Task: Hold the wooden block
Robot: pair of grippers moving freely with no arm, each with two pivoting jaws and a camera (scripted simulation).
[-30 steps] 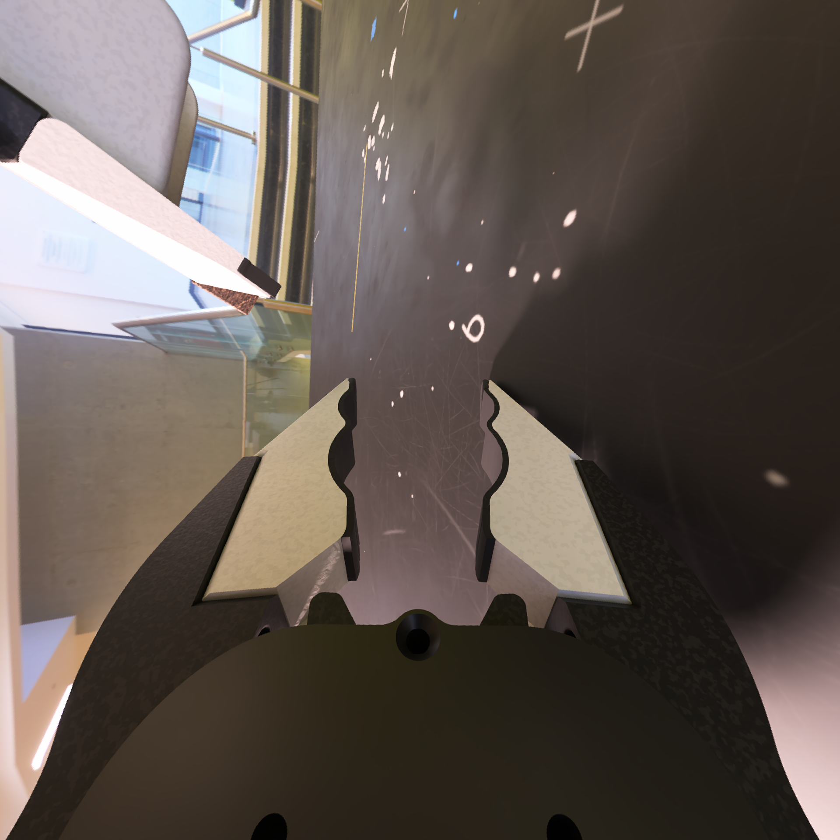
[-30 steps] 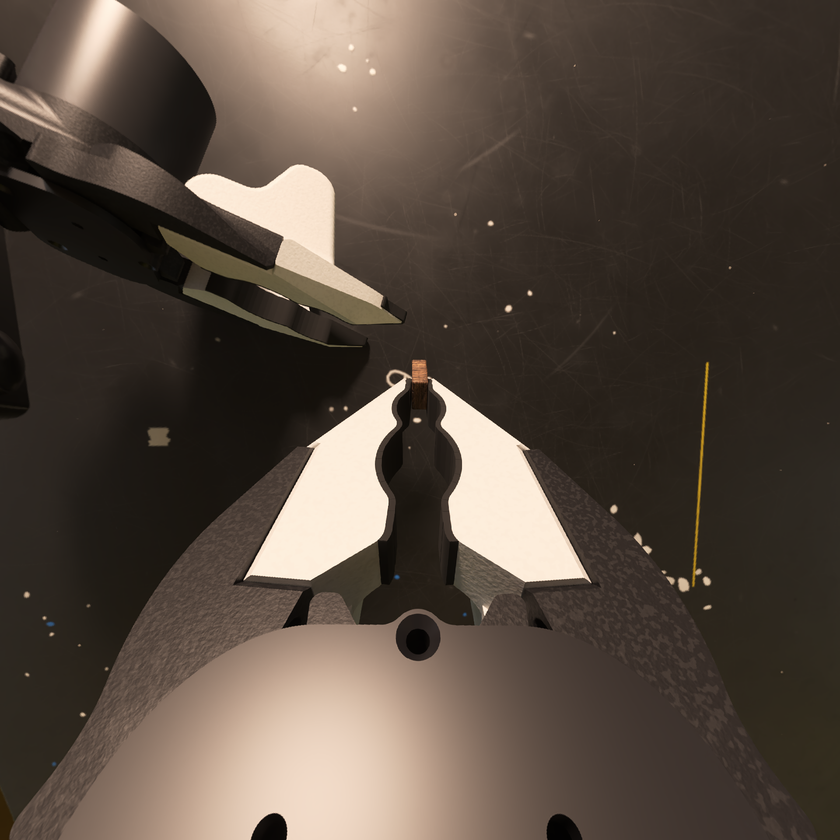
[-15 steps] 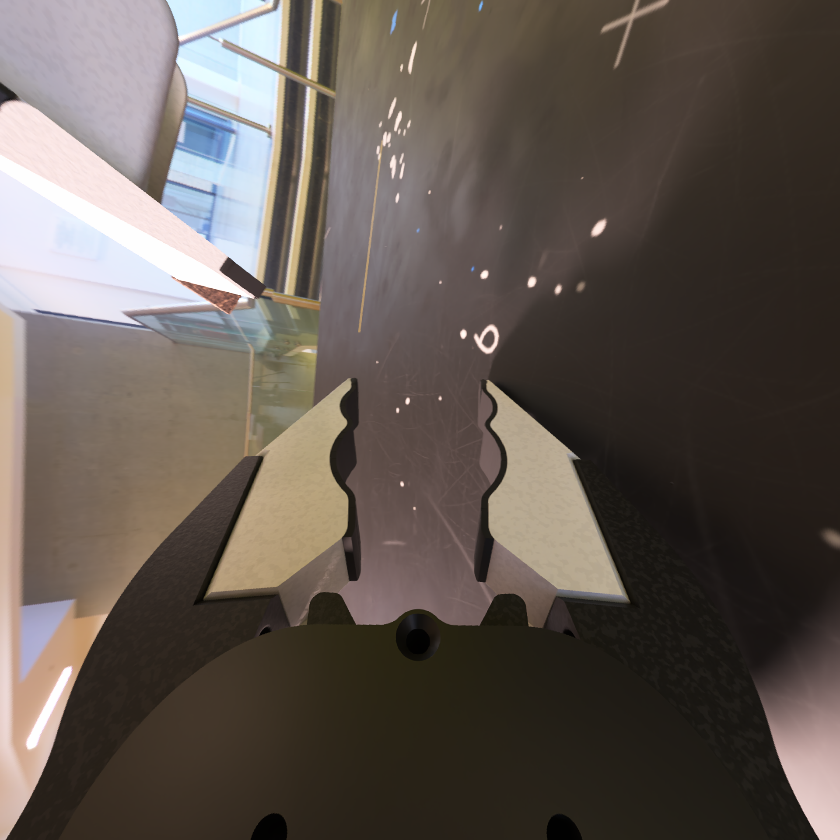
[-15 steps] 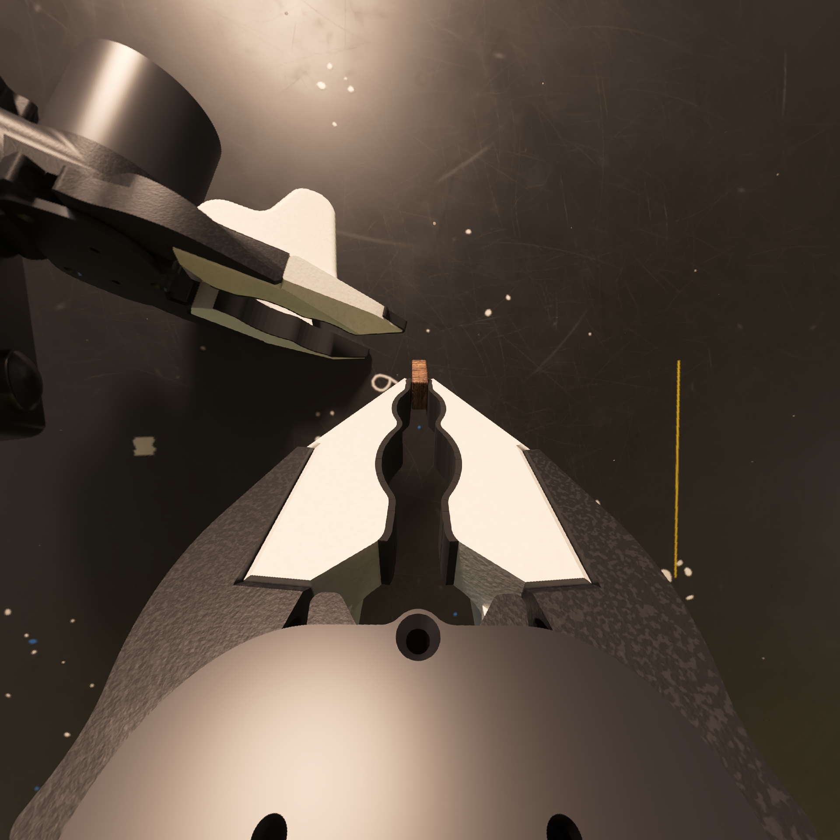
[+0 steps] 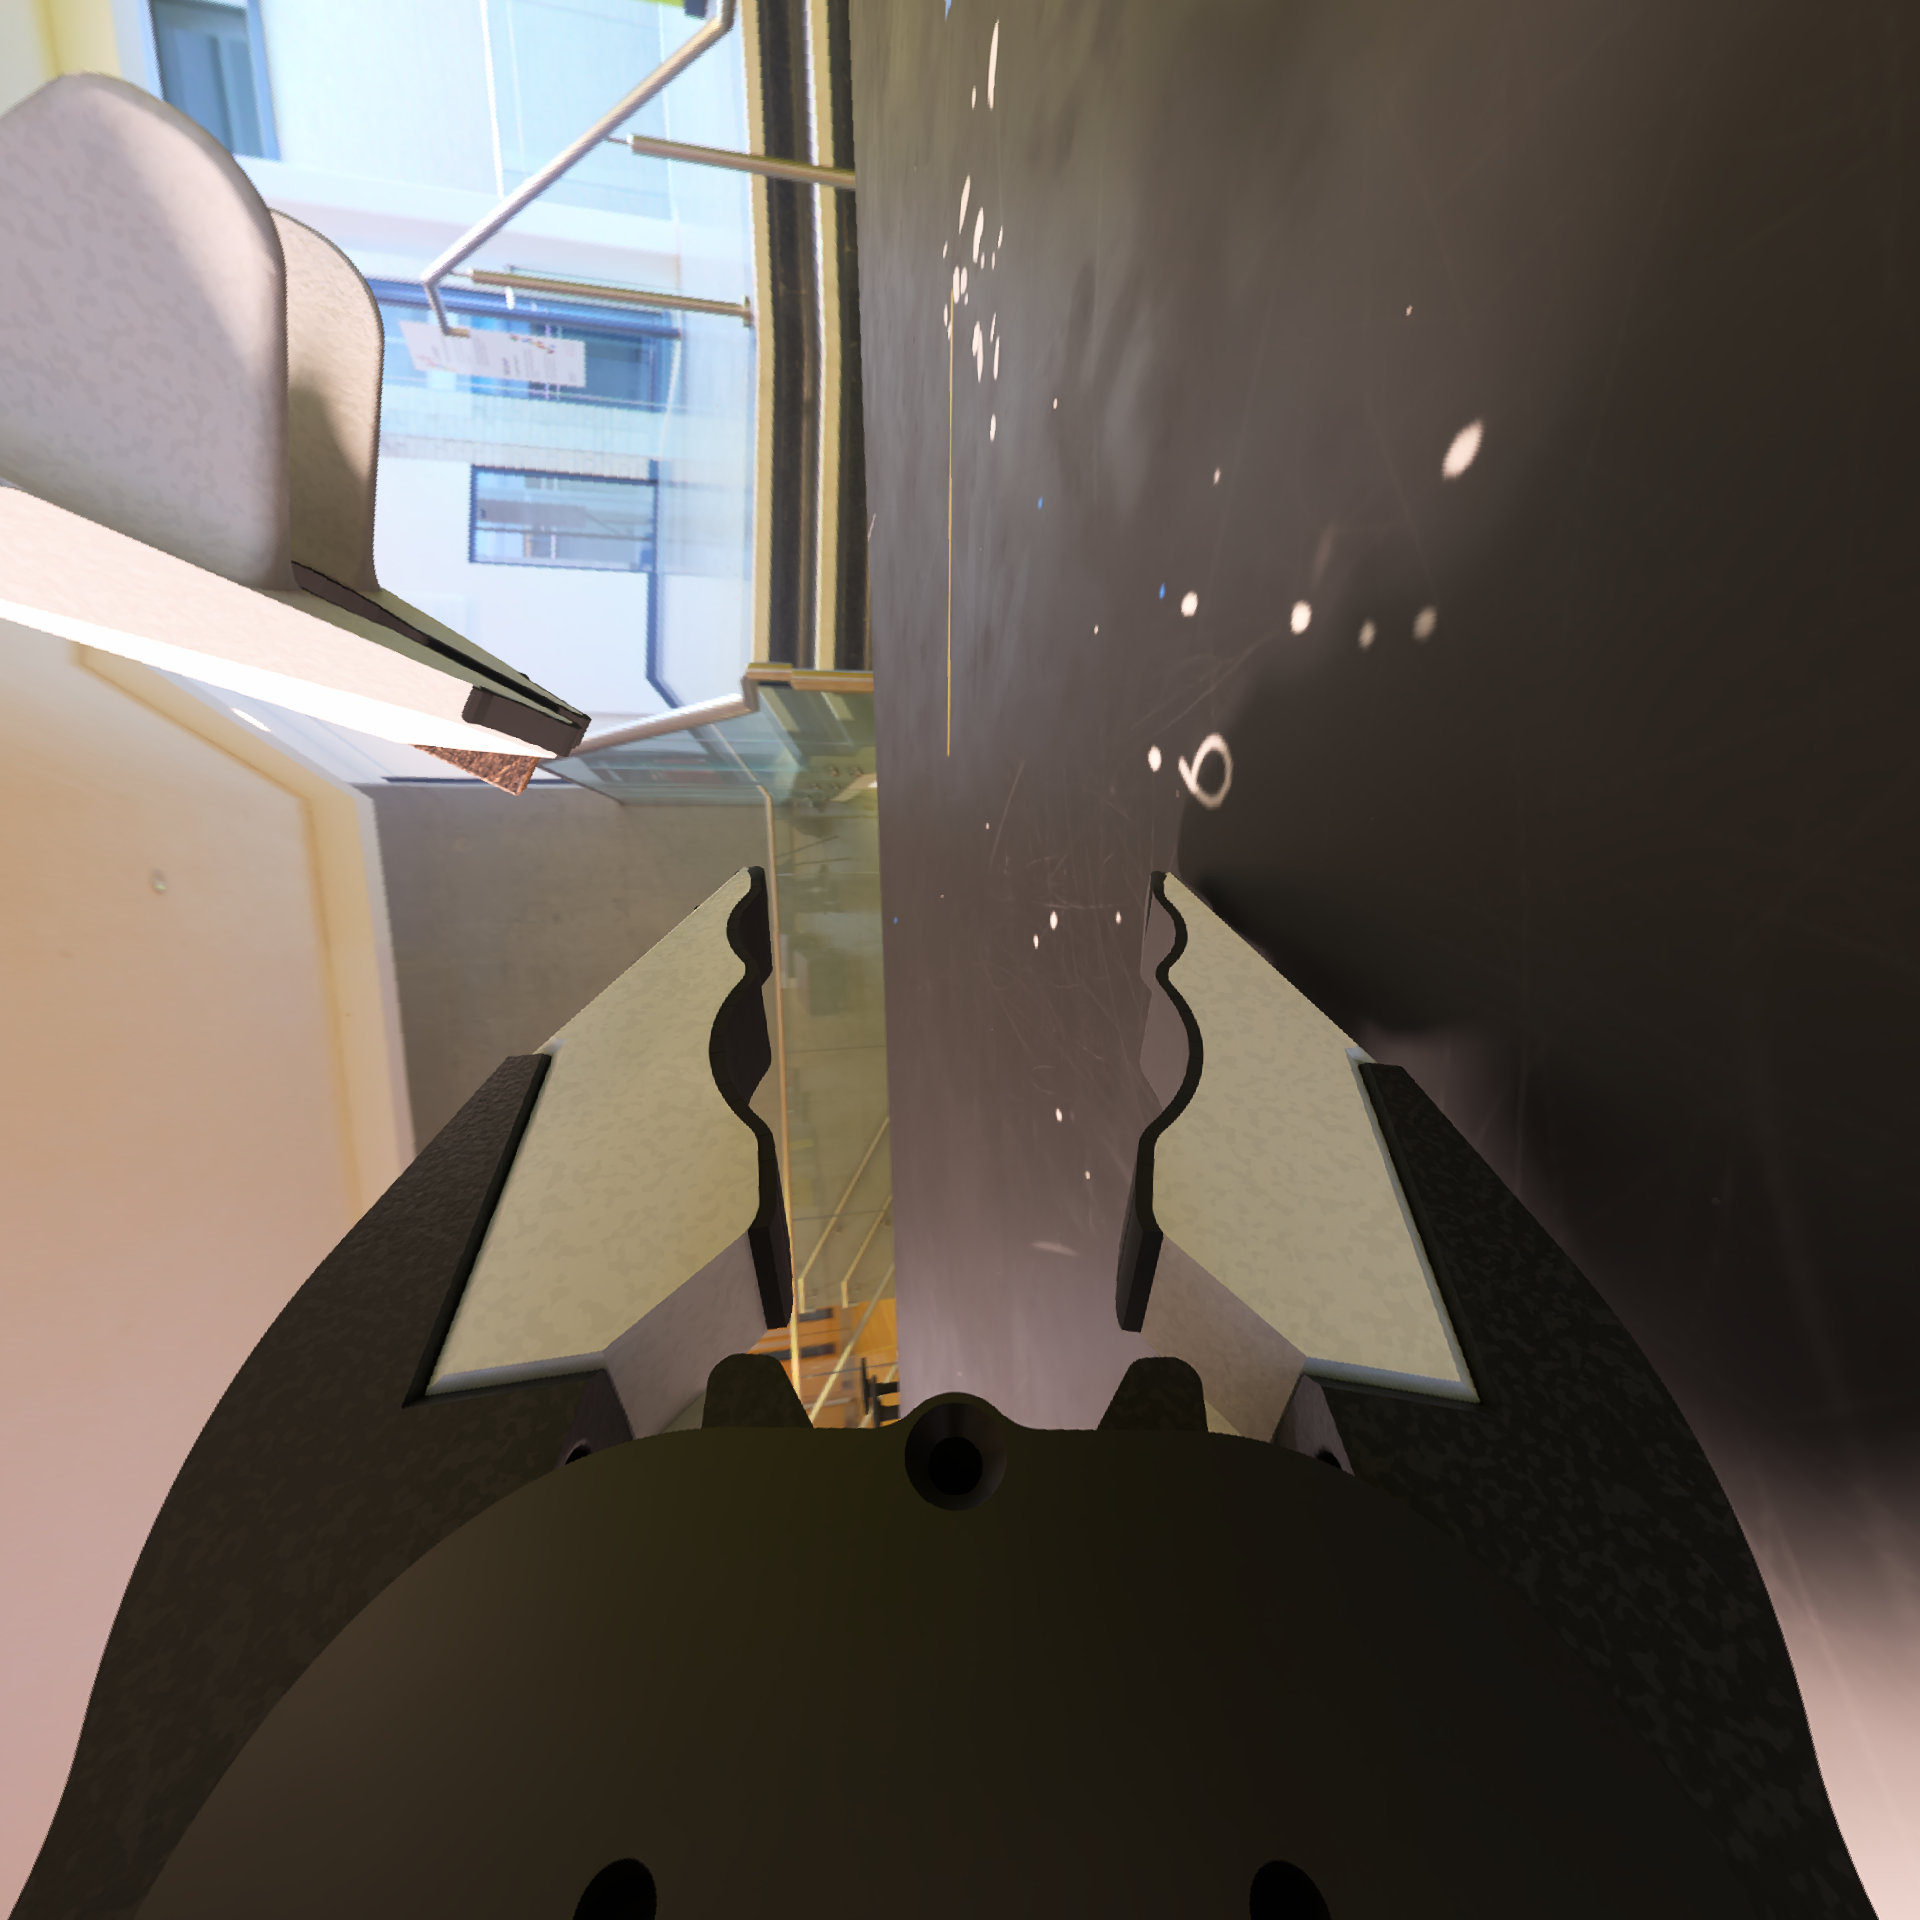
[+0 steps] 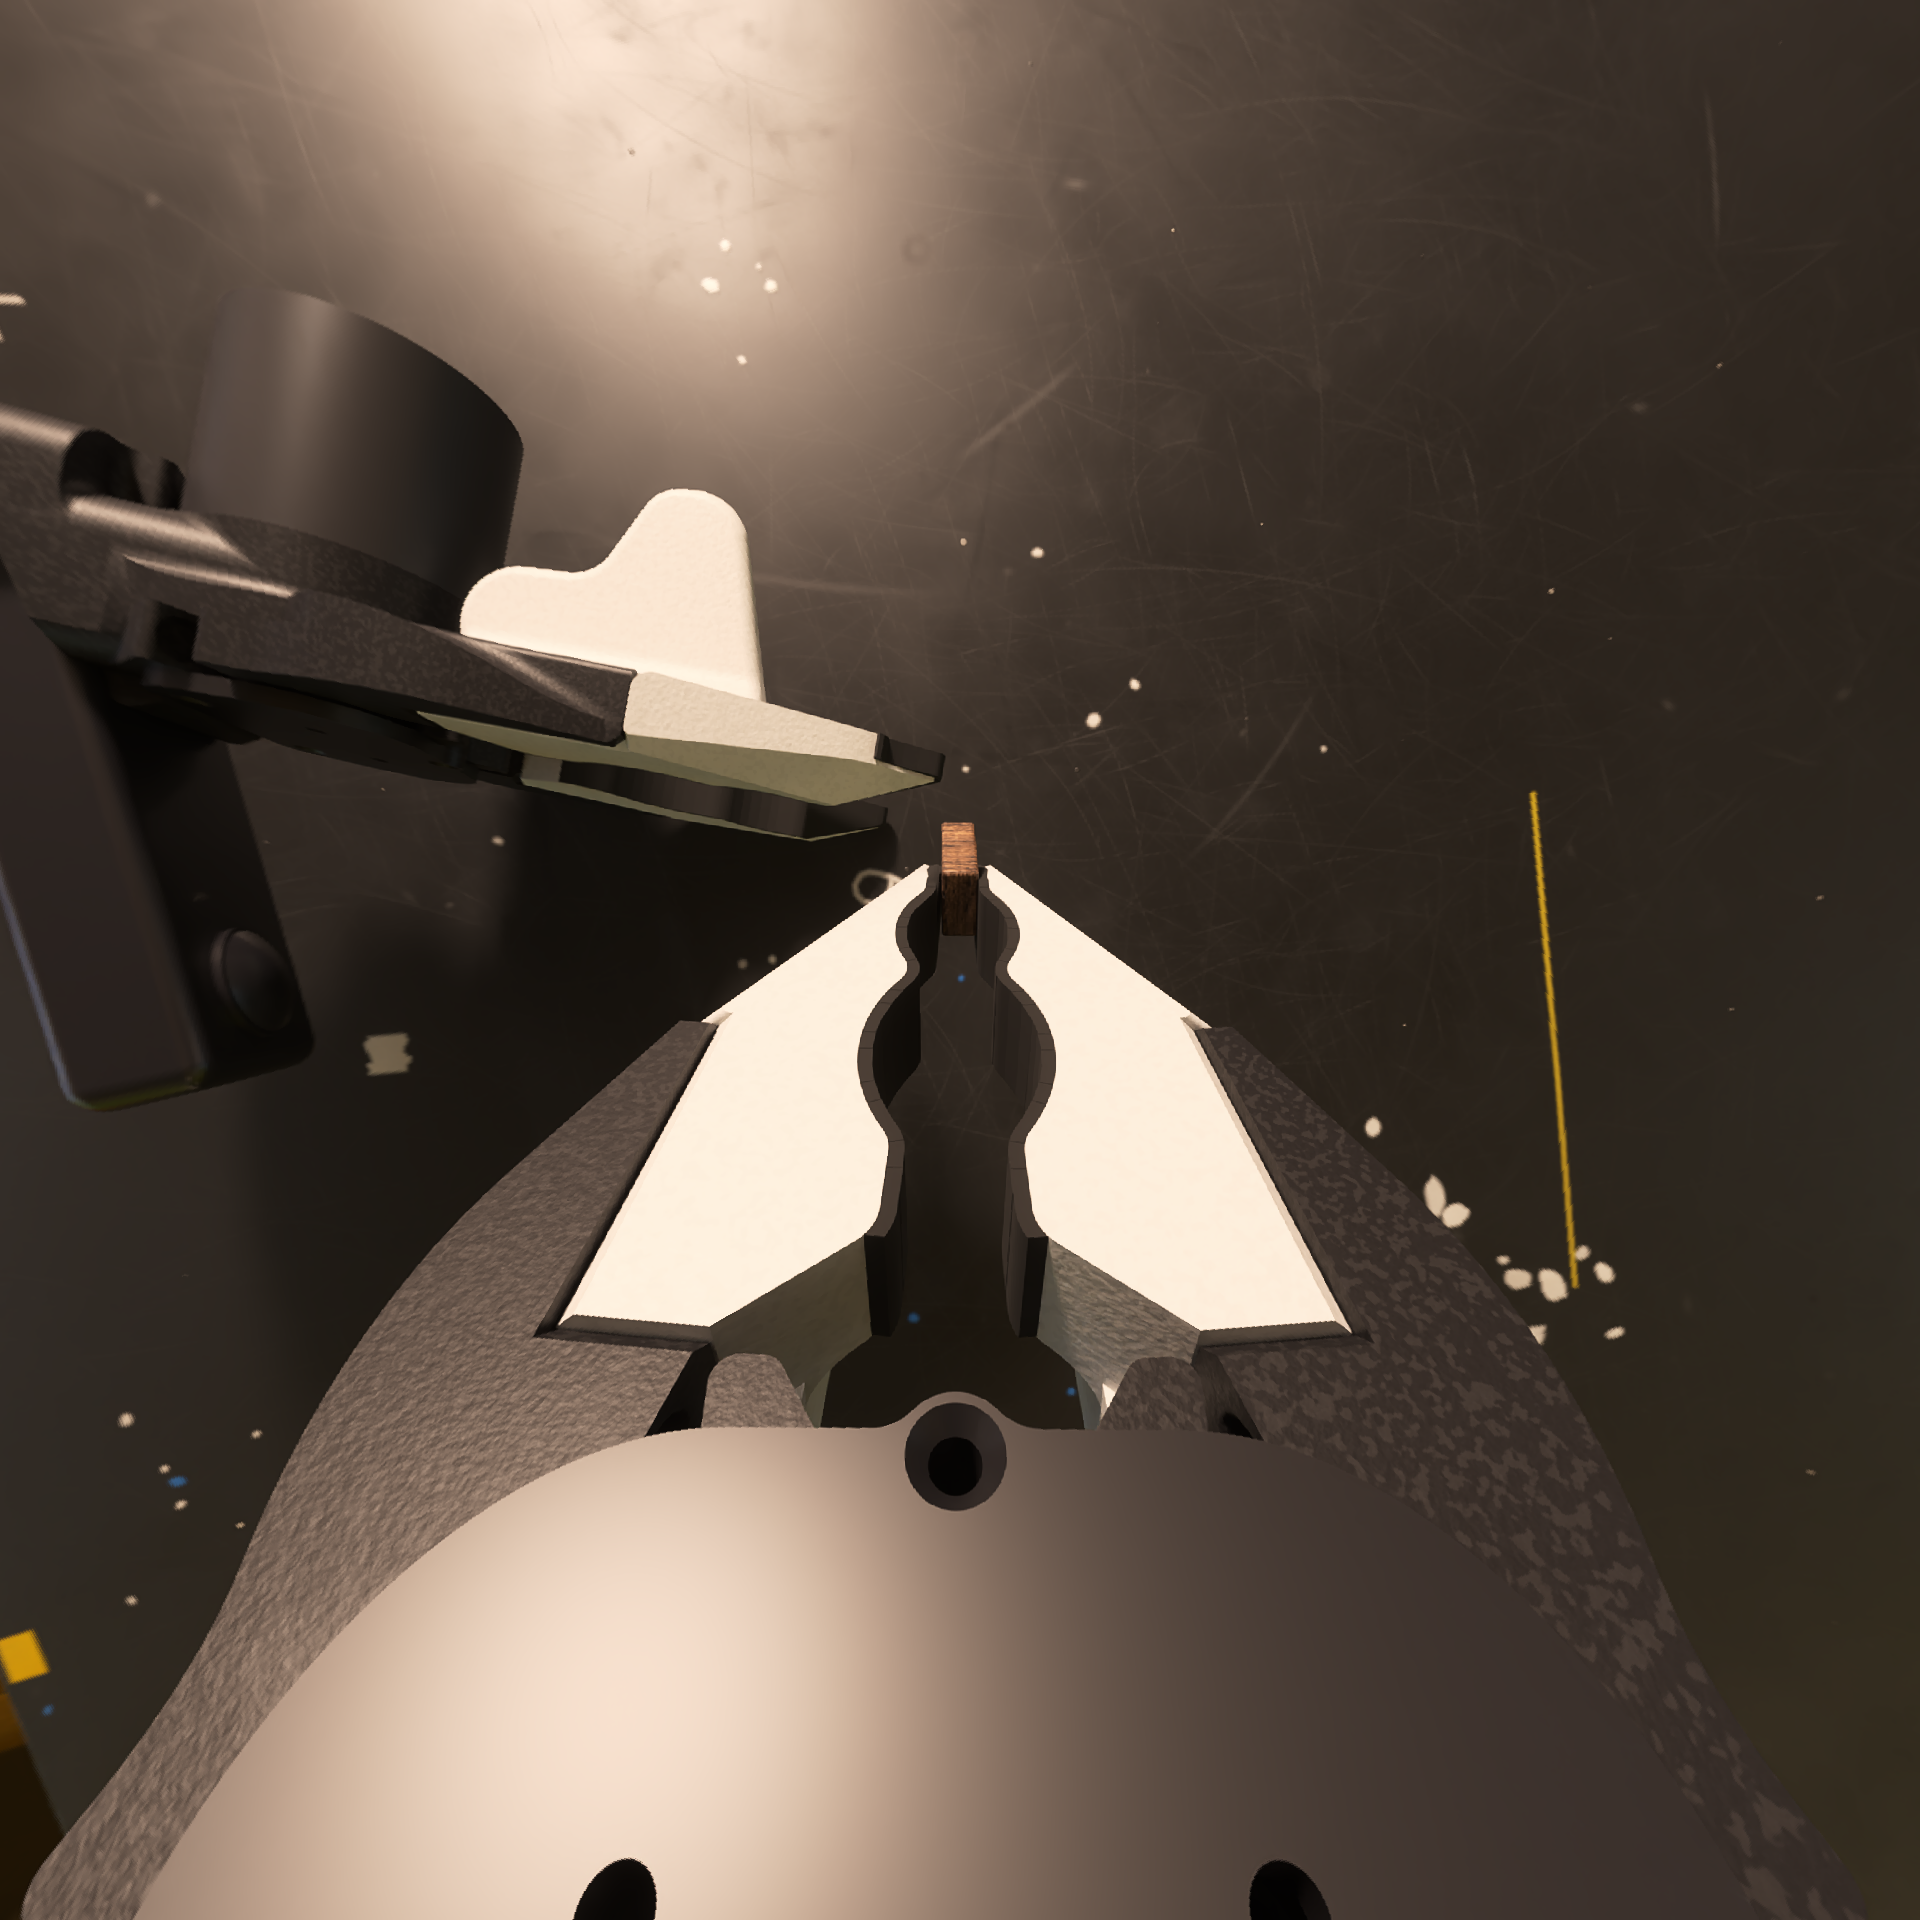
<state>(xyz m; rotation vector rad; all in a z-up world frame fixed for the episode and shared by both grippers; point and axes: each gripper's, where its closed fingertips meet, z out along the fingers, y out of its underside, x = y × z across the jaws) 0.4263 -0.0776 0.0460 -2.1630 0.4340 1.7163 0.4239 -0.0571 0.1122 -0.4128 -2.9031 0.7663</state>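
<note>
My right gripper (image 6: 958,883) is shut on the small wooden block (image 6: 958,871). The brown block sticks out a little past the fingertips, held above the dark table (image 6: 1299,416). My left gripper (image 5: 956,883) is open and empty, turned on its side. In the right wrist view, the left gripper (image 6: 896,798) comes in from the left, with its tips just up and left of the block and not touching it. In the left wrist view, the right gripper (image 5: 525,725) shows at the upper left with the block (image 5: 483,767) under its tip.
The dark scratched table carries white specks and a thin yellow line (image 6: 1553,1039). Its edge (image 5: 873,935) runs up the left wrist view, with glass railings and a building beyond. A yellow object (image 6: 21,1652) shows at the lower left.
My left gripper has opened wider, and its tips have come closer to the block. Its view has shifted, so the table edge now lies between its fingers. My right gripper keeps its hold.
</note>
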